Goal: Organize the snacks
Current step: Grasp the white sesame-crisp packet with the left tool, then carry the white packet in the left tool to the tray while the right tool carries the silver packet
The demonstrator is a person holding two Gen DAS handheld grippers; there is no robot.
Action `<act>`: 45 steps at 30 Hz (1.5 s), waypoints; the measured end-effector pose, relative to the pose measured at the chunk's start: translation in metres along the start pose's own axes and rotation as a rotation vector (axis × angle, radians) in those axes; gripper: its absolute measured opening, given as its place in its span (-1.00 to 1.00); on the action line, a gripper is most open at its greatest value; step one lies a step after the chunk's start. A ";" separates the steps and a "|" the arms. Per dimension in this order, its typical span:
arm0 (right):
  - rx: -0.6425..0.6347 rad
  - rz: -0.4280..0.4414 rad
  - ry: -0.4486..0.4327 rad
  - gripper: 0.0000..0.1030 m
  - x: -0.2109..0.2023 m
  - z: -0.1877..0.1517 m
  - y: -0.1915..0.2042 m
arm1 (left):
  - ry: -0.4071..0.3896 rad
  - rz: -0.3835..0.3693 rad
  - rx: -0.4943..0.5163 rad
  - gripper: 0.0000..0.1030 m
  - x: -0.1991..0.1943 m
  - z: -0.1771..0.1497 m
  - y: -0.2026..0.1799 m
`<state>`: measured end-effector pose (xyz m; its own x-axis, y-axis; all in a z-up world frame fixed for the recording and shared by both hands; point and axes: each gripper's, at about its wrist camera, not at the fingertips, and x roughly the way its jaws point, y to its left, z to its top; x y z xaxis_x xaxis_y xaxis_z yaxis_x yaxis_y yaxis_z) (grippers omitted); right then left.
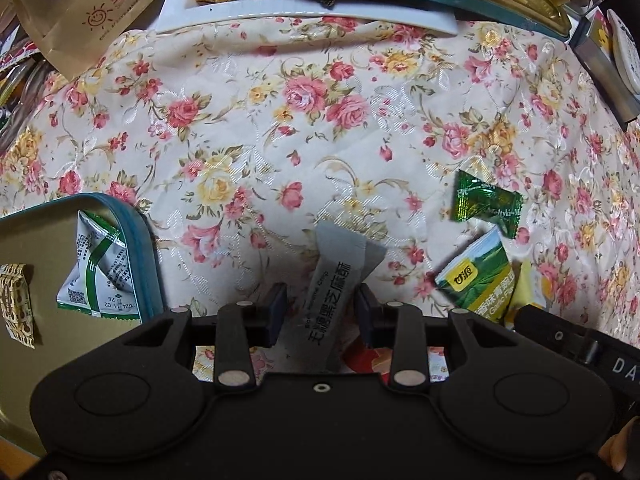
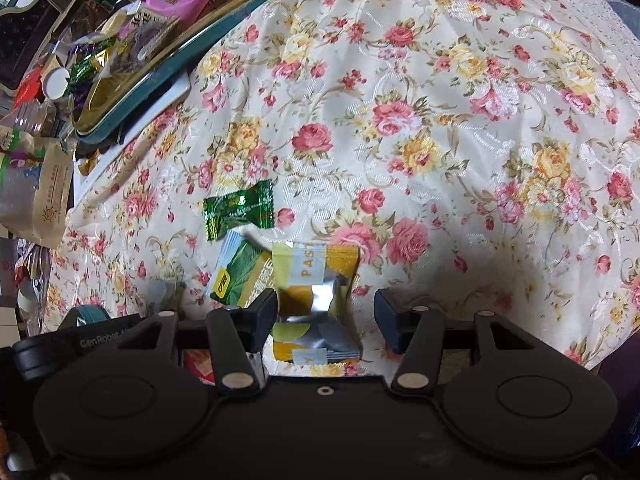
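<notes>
My left gripper (image 1: 322, 304) is open, its fingers either side of a grey stick packet with black Chinese print (image 1: 334, 300) lying on the floral cloth; I cannot tell if the pads touch it. My right gripper (image 2: 326, 310) is open around a yellow and silver pastry packet (image 2: 316, 300); the left pad is at its edge, the right pad stands apart. A green candy wrapper (image 2: 240, 210) and a green and yellow snack packet (image 2: 240, 276) lie just left of it; they also show in the left wrist view, candy (image 1: 486, 202) and packet (image 1: 476, 276).
A gold tin with a teal rim (image 1: 140, 248) at the left holds a white and green sachet (image 1: 98, 268) and a small patterned packet (image 1: 16, 304). A larger teal-rimmed tin (image 2: 160, 76) full of snacks stands at the back. A brown paper bag (image 1: 88, 8) lies back left.
</notes>
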<state>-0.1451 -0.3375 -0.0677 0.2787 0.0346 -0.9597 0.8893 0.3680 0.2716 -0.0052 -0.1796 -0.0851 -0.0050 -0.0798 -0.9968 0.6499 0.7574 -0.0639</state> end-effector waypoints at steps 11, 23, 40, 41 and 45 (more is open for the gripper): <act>-0.077 -0.024 0.002 0.10 0.014 -0.010 0.018 | -0.005 -0.019 0.042 -0.26 0.004 -0.009 -0.018; -0.138 -0.036 -0.126 -0.19 0.002 -0.005 0.019 | -0.034 -0.102 0.032 -0.49 -0.012 -0.006 -0.028; -0.011 0.027 -0.198 -0.19 -0.029 0.013 -0.002 | -0.102 -0.155 0.033 -0.49 -0.050 -0.007 -0.039; -0.007 0.031 -0.201 -0.19 -0.031 0.012 -0.002 | -0.103 -0.155 0.033 -0.49 -0.052 -0.008 -0.039; 0.008 0.047 -0.209 -0.19 -0.040 0.012 -0.003 | -0.108 -0.155 0.031 -0.49 -0.063 -0.014 -0.038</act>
<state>-0.1542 -0.3506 -0.0296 0.3882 -0.1419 -0.9106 0.8763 0.3628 0.3170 -0.0408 -0.1941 -0.0203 -0.0267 -0.2644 -0.9640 0.6708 0.7103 -0.2134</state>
